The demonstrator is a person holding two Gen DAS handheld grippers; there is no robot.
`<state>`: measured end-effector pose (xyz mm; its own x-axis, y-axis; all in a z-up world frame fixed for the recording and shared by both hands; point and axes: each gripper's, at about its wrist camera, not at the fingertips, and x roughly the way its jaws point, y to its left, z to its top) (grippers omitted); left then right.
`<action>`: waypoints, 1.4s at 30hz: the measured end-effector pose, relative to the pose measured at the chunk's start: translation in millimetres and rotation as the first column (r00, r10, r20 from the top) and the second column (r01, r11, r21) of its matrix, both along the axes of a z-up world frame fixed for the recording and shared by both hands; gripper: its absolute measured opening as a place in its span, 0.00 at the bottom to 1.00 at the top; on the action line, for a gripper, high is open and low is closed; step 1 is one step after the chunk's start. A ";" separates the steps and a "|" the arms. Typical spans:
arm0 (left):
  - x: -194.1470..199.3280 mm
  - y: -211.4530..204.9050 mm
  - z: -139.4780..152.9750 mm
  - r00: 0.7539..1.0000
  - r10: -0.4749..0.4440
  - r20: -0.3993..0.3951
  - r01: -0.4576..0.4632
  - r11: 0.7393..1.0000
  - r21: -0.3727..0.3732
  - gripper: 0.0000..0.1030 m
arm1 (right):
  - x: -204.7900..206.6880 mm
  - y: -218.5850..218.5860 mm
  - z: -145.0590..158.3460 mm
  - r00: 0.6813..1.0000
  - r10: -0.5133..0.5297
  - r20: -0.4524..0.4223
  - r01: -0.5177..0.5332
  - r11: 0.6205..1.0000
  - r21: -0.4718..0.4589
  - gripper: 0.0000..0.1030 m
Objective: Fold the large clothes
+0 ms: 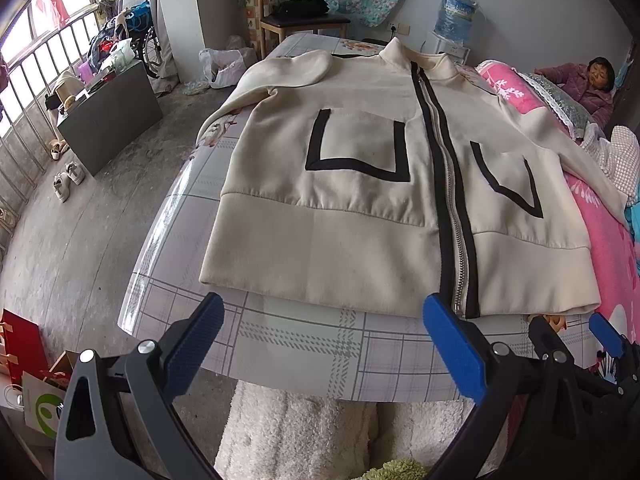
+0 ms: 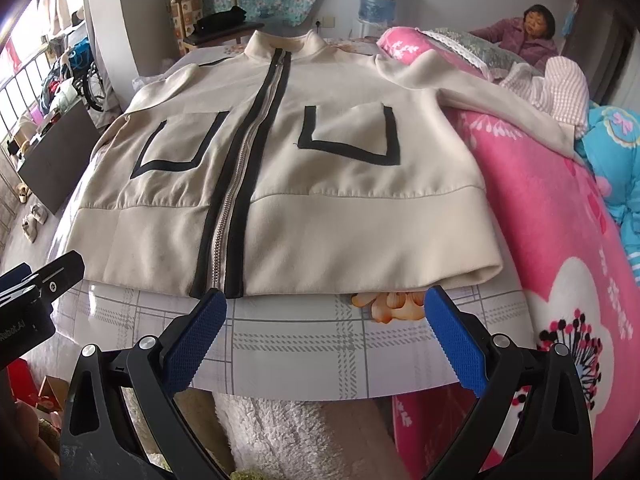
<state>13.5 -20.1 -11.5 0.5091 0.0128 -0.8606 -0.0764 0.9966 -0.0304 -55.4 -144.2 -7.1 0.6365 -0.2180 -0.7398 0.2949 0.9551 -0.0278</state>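
A cream zip-up jacket with black pocket outlines and a black-edged zipper lies flat, front up, on a table with a plaid cover. Its left sleeve is folded in over the shoulder; its right sleeve trails onto a pink quilt. My left gripper hovers open just short of the hem, left of the zipper. My right gripper hovers open near the hem's right half. Nothing sits between either pair of blue pads. The right gripper also shows at the lower right of the left wrist view.
A pink flowered quilt crowds the table's right side. A person in a purple jacket sits beyond it. A wooden chair and a water jug stand behind the table. A dark cabinet and shoes are on the floor, left.
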 end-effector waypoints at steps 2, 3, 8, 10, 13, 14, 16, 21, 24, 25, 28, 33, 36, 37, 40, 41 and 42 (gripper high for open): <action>0.8 -0.6 0.3 1.000 0.001 0.001 -0.001 1.000 -0.001 0.95 | 1.4 -0.5 1.8 1.000 0.000 -0.001 0.000 1.000 0.000 0.92; 1.0 -0.4 0.5 1.000 0.001 0.001 -0.001 1.000 -0.003 0.95 | 1.6 -0.4 2.5 1.000 0.000 0.000 0.000 1.000 -0.001 0.92; 2.7 2.4 1.9 1.000 0.004 0.005 -0.004 1.000 -0.009 0.95 | 2.5 0.9 6.8 1.000 -0.004 0.012 0.004 1.000 -0.006 0.92; 3.1 3.0 2.1 1.000 0.004 0.004 -0.004 1.000 -0.010 0.95 | 2.7 2.1 6.8 1.000 -0.004 0.012 0.004 1.000 -0.007 0.92; 3.2 4.3 1.9 1.000 0.004 0.002 -0.004 1.000 -0.010 0.95 | 2.4 4.4 5.6 1.000 -0.004 0.010 0.004 1.000 -0.010 0.92; 3.3 5.2 1.9 1.000 0.004 0.001 -0.004 1.000 -0.011 0.95 | 2.4 5.1 5.2 1.000 -0.003 0.008 0.003 1.000 -0.011 0.92; 3.0 6.8 1.3 1.000 0.005 0.000 -0.005 1.000 -0.013 0.95 | 2.7 5.8 4.8 1.000 -0.001 0.005 0.001 1.000 -0.010 0.92; 3.1 8.8 0.7 1.000 0.005 0.002 -0.005 1.000 -0.013 0.95 | 3.1 6.3 4.4 1.000 -0.001 0.005 0.001 1.000 -0.010 0.92; 3.1 9.5 0.8 1.000 0.005 0.003 -0.005 1.000 -0.013 0.95 | 3.3 7.2 4.1 1.000 -0.002 0.006 0.002 1.000 -0.008 0.92; 3.1 9.5 0.8 1.000 0.005 0.003 -0.005 1.000 -0.013 0.95 | 3.5 7.3 4.1 1.000 -0.001 0.005 0.001 1.000 -0.007 0.92; 3.3 9.8 0.5 1.000 0.004 0.002 -0.004 1.000 -0.012 0.95 | 4.2 7.8 4.1 1.000 -0.003 0.005 0.003 1.000 -0.006 0.92; 3.7 14.3 0.4 1.000 0.000 -0.003 0.000 1.000 -0.014 0.95 | 5.2 7.8 3.6 1.000 -0.005 -0.001 0.005 1.000 -0.004 0.92; 4.5 14.7 -0.7 1.000 -0.001 -0.006 0.001 1.000 -0.012 0.95 | 6.4 7.9 2.9 1.000 -0.005 -0.005 0.005 1.000 -0.002 0.92; 4.8 12.8 -1.1 1.000 -0.002 -0.006 0.002 1.000 -0.010 0.95 | 6.6 7.8 2.6 1.000 -0.005 -0.005 0.005 1.000 -0.002 0.92; 4.8 11.8 -1.7 1.000 -0.003 -0.005 0.003 1.000 -0.008 0.95 | 6.2 7.9 2.4 1.000 -0.003 -0.005 0.003 1.000 -0.001 0.92; 4.9 11.9 -1.5 1.000 -0.004 -0.005 0.004 1.000 -0.007 0.95 | 6.5 8.0 2.1 1.000 -0.003 -0.005 0.003 1.000 -0.001 0.92; 4.8 10.7 -1.6 1.000 -0.005 -0.004 0.005 1.000 -0.006 0.95 | 6.5 8.4 2.3 1.000 -0.003 -0.003 0.002 1.000 -0.003 0.92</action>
